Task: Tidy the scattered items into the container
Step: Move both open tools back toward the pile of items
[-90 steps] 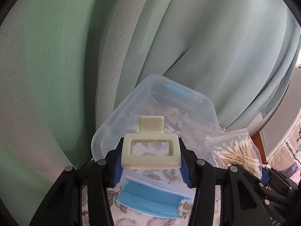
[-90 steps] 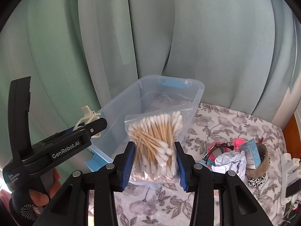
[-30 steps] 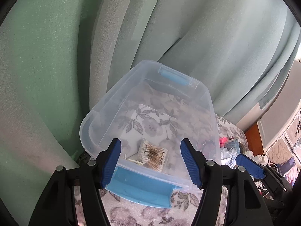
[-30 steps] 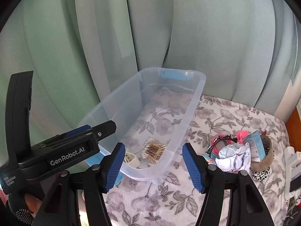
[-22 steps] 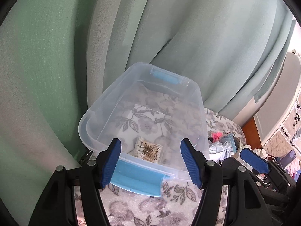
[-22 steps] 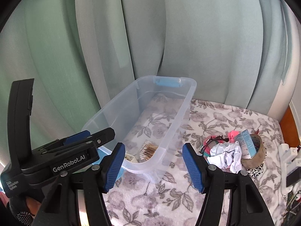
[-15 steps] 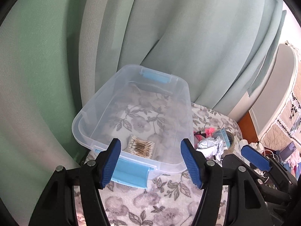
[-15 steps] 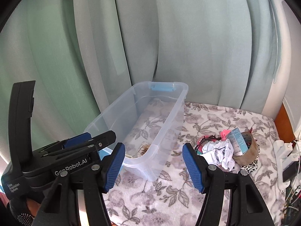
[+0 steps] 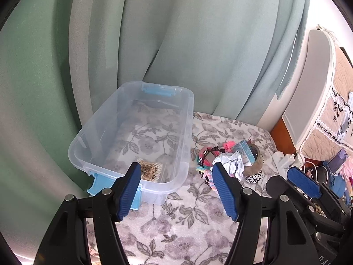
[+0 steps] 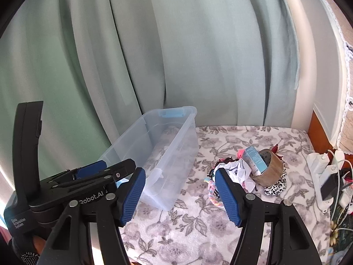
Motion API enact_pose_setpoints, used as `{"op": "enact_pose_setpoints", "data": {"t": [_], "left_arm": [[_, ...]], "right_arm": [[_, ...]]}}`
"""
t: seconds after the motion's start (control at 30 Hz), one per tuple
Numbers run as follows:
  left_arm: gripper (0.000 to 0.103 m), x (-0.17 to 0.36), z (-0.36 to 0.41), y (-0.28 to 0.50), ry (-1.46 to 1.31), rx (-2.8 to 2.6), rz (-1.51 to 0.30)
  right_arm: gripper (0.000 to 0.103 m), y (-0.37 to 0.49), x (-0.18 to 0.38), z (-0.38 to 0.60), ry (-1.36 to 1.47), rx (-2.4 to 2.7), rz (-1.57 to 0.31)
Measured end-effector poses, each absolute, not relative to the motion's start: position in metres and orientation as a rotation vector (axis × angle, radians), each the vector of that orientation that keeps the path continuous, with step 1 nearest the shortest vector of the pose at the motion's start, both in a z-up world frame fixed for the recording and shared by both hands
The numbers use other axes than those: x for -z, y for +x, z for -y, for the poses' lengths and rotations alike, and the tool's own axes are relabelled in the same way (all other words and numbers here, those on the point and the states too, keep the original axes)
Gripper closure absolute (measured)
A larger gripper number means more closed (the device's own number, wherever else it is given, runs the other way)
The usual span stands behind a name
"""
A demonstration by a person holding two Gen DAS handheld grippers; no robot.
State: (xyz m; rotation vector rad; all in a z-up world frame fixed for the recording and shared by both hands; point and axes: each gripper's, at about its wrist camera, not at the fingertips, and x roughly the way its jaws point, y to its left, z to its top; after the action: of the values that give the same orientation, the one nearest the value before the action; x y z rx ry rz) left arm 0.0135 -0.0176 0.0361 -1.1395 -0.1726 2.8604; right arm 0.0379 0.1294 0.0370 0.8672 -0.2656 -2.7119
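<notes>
Clear container (image 9: 186,119) beyond left fingers (image 9: 129,191)

The bin (image 9: 132,145) stands on the cloth-covered table (image 9: 176,227), right in front of the curtain (image 9: 187,55). A bag of cotton swabs (image 9: 151,170) lies inside the bin at its near end. To the bin's right, apart from it, sits a heap: crumpled paper (image 9: 229,163), hair ties (image 9: 205,158) beside it, and a tape roll (image 9: 254,165) farther right with a small box (image 9: 245,152) standing in it.
</notes>
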Motion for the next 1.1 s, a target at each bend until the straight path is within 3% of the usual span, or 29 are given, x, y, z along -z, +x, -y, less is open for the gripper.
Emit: {"op": "enact_pose_setpoints", "data": {"t": [0.5,1.1], "left_arm": [[0.035,-0.024,-0.047,0.012,-1.191,-2.764,-0.001],[0.035,0.033,-0.092,-0.022,-1.366,-2.642,-0.109]], "right_arm": [[0.033,0.046,-0.018,-0.203,0.919,2.788,0.459],[0.033,0.023,0.043,-0.263,1.178,2.793,0.647]]}}
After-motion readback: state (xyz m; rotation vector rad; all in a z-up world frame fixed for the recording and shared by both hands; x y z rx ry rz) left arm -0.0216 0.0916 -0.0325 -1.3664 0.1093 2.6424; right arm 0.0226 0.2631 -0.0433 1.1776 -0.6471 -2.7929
